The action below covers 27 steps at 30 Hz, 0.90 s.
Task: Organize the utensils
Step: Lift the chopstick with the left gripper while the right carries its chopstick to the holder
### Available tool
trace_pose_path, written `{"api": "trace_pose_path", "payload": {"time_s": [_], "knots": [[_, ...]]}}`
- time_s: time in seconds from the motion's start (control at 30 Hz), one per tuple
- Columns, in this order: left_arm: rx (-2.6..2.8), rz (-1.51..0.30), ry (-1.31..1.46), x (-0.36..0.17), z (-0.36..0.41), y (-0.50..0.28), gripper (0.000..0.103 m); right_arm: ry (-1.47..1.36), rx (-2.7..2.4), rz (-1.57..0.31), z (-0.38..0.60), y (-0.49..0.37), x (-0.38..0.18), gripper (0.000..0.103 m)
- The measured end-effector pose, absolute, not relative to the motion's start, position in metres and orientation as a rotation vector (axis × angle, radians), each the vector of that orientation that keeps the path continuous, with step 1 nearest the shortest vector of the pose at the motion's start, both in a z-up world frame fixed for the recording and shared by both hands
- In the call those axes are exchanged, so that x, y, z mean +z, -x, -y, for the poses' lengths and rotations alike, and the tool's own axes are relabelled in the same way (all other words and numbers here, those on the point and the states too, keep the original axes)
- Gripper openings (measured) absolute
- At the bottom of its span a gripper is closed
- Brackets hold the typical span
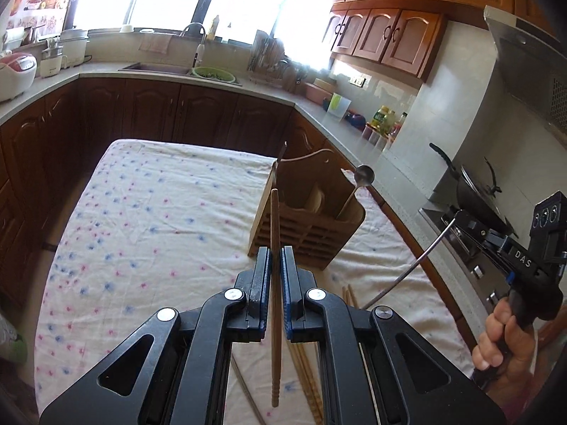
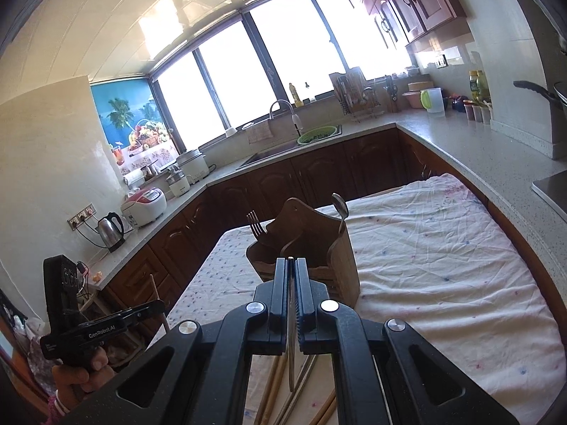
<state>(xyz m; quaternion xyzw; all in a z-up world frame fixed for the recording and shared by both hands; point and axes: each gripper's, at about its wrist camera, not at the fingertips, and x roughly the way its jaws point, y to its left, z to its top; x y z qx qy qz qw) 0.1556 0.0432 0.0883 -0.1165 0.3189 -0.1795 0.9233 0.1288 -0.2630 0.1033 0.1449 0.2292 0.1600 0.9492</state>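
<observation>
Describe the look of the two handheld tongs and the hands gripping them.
Both tongs, left tongs and right tongs, are matte black with angular linkage arms and silver pivot bolts. The left's pads are blue-edged. Side on, the bodies read "DAS" and "GenRobot.AI". The bare left hand wears a pink-white bracelet.

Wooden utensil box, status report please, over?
Left tool shut on brown wooden chopstick. Right tool shut on thin metal utensil. Brown wooden utensil box holds spoon, fork. Nothing blocking.

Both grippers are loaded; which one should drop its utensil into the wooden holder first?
Left, probably. The left gripper holds a wooden chopstick upright, lined up near the wooden holder. The right gripper grips a thin metal utensil, seemingly farther back.
</observation>
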Motion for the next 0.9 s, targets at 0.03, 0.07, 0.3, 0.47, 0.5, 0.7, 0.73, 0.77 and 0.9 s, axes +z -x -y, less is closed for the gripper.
{"api": "trace_pose_path", "payload": {"time_s": [0.03, 0.07, 0.3, 0.47, 0.5, 0.7, 0.73, 0.77, 0.9], "knots": [[-0.37, -0.648, 0.24, 0.091, -0.043, -0.157, 0.005, -0.291, 0.325, -0.459, 0.263, -0.13, 0.106, 0.004], [-0.372, -0.641, 0.241, 0.093, -0.043, -0.158, 0.005, -0.289, 0.327, -0.452, 0.263, -0.131, 0.109, 0.004], [-0.376, -0.576, 0.238, 0.115, -0.038, -0.168, 0.005, -0.27, 0.326, -0.415, 0.264, -0.143, 0.124, 0.004], [-0.369, -0.509, 0.239, 0.136, -0.037, -0.18, 0.005, -0.259, 0.319, -0.384, 0.266, -0.152, 0.137, 0.004], [-0.365, -0.494, 0.239, 0.141, -0.037, -0.183, 0.005, -0.258, 0.317, -0.375, 0.267, -0.154, 0.14, 0.004], [-0.337, -0.388, 0.249, 0.175, -0.031, -0.21, 0.005, -0.244, 0.289, -0.289, 0.269, -0.17, 0.169, 0.004], [-0.331, -0.374, 0.254, 0.179, -0.03, -0.216, 0.005, -0.243, 0.284, -0.276, 0.269, -0.174, 0.174, 0.004], [-0.322, -0.36, 0.26, 0.183, -0.029, -0.222, 0.005, -0.241, 0.277, -0.263, 0.271, -0.179, 0.178, 0.004], [-0.271, -0.296, 0.27, 0.192, -0.023, -0.245, 0.005, -0.23, 0.241, -0.226, 0.272, -0.2, 0.19, 0.004]]}}
